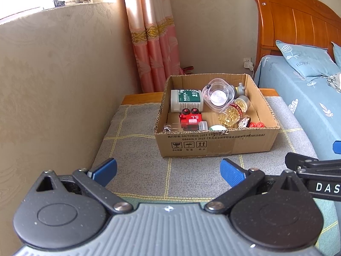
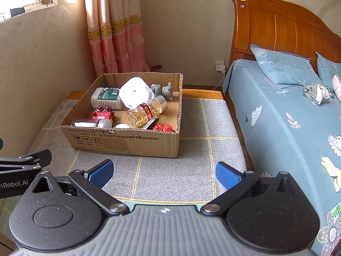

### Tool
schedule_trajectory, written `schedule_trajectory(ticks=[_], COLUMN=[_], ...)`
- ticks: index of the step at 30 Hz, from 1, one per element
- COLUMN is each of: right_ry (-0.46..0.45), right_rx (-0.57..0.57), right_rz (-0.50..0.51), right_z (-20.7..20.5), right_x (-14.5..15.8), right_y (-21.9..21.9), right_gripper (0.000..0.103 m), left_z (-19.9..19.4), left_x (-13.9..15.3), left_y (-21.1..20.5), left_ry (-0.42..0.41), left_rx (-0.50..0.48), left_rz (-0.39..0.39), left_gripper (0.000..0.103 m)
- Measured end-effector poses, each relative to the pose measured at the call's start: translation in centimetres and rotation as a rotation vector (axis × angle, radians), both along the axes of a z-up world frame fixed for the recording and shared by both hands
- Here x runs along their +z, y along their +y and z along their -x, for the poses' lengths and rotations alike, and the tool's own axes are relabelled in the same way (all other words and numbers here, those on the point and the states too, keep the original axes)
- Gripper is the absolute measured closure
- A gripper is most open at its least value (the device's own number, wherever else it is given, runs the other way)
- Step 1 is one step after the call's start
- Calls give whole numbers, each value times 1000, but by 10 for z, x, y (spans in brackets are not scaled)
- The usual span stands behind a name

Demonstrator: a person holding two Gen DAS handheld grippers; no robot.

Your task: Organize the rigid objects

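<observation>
Both your grippers, left (image 1: pixel 168 170) and right (image 2: pixel 164 171), hover with jaws spread and empty; box (image 1: pixel 215 144) sits on worktop (image 1: pixel 136 166) well ahead, outside either gap.

Corrugated cardboard box (image 1: pixel 215 143) on rough woven cloth mat (image 1: pixel 136 170) (matt), glossy wood headboard (image 1: pixel 298 19).

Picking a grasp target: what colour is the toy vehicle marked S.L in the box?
Red, with dark wheels; the toy vehicle shows best in the left wrist view.
</observation>
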State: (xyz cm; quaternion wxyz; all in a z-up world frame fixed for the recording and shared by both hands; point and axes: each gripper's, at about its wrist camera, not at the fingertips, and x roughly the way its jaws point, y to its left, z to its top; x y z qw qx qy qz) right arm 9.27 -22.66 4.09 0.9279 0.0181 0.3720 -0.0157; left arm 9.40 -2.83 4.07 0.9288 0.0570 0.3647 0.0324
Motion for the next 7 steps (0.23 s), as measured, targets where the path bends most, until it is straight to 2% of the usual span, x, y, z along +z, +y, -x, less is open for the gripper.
schedule_trajectory(ticks=[7], right_ry=[-5], right_rx=[1], right_rz=[1], right_z=[2], right_x=[1], right_y=[0], right_gripper=[0], left_z=[1], left_x=[2], left_y=[1], left_ry=[-2], left_rx=[1], left_rz=[0], left_gripper=[1])
